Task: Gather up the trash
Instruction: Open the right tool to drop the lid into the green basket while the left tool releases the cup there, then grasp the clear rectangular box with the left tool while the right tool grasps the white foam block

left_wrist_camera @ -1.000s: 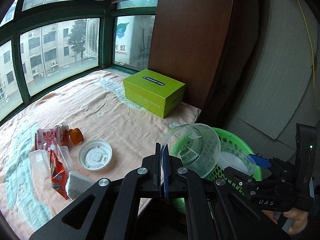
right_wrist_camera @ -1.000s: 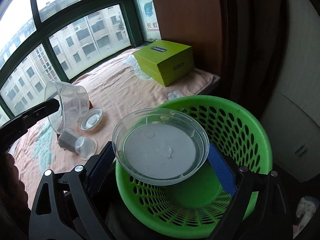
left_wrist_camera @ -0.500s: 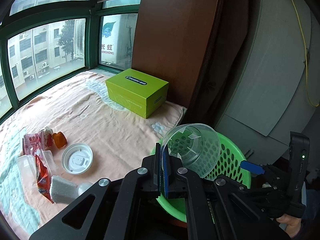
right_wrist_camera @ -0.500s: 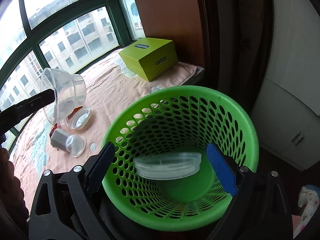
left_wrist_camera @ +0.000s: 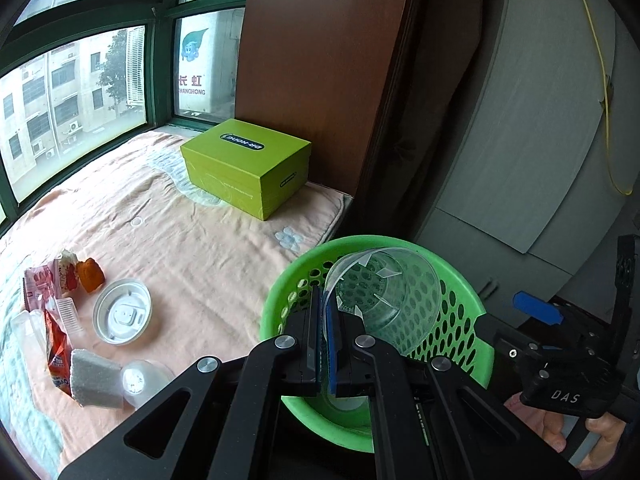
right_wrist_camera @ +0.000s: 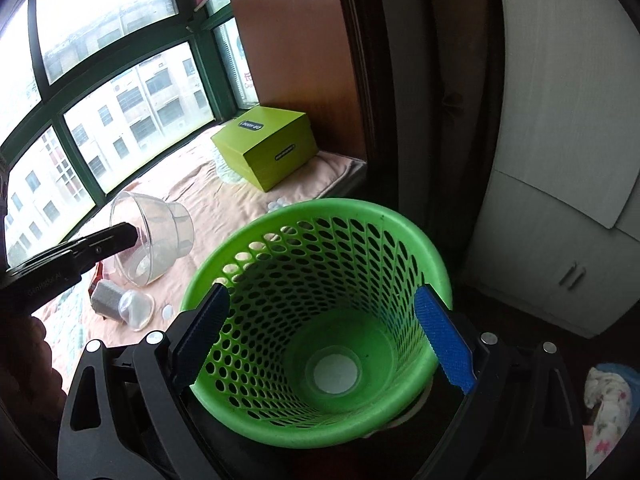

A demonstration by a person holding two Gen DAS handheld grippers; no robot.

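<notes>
1. On the left, litter lies in a cluster on the bed [left_wrist_camera: 192,264]: a red snack wrapper [left_wrist_camera: 56,344], a grey sponge block [left_wrist_camera: 94,380], a small clear lid [left_wrist_camera: 140,380], a round white cup lid [left_wrist_camera: 122,312] and pink packets [left_wrist_camera: 44,284]. All of it sits well apart from the basket.
2. The left claw [left_wrist_camera: 326,344] is pinched fully together on the rim of a clear plastic bowl [left_wrist_camera: 384,300], which hangs tilted on its side, its mouth facing the claw.
3. The key relation: in the left wrist view the bowl overlaps the mouth of the green perforated basket [left_wrist_camera: 472,308], but the right wrist view shows the bowl [right_wrist_camera: 152,236] to the left of the basket's rim [right_wrist_camera: 320,206], over the bed. My judgement is that it must travel rightward before release.
4. The right claw [right_wrist_camera: 324,340] stands wide apart and empty, above the basket, pointing into it; a clear round lid [right_wrist_camera: 334,372] lies on the basket's bottom.
5. Beyond, a lime-green shoebox [left_wrist_camera: 244,166] rests on the bed by a brown wooden panel [left_wrist_camera: 320,60]; green-framed windows [left_wrist_camera: 156,72] to the left, pale cabinets [right_wrist_camera: 560,160] right.
</notes>
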